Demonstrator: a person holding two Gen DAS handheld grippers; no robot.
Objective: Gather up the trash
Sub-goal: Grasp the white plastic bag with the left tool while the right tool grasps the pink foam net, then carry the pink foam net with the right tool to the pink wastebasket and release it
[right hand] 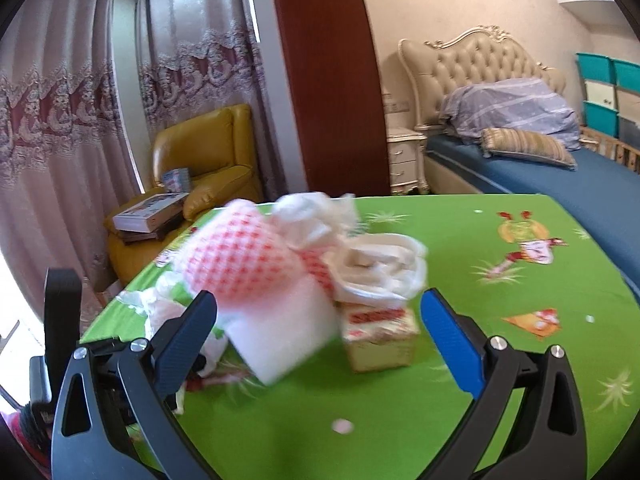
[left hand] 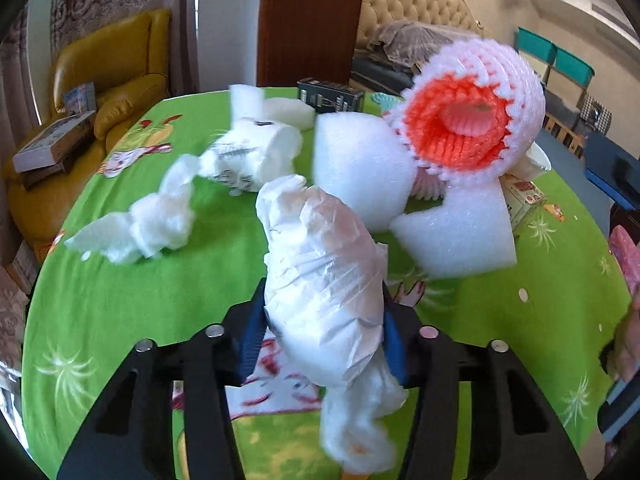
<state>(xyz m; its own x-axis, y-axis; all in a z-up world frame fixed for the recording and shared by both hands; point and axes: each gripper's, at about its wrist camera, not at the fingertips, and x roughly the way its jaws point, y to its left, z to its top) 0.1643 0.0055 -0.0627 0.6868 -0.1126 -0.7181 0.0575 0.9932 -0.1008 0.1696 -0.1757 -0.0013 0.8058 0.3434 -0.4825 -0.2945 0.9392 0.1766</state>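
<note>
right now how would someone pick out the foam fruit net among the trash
On the green tablecloth, look at the far right of the trash pile, above the white foam blocks. The foam fruit net is the only tube there, white outside and bright orange inside.

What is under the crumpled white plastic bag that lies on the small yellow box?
The bag rests on the box, which stands on the green tablecloth. The bag covers the box's top, so that cannot be seen.
</note>
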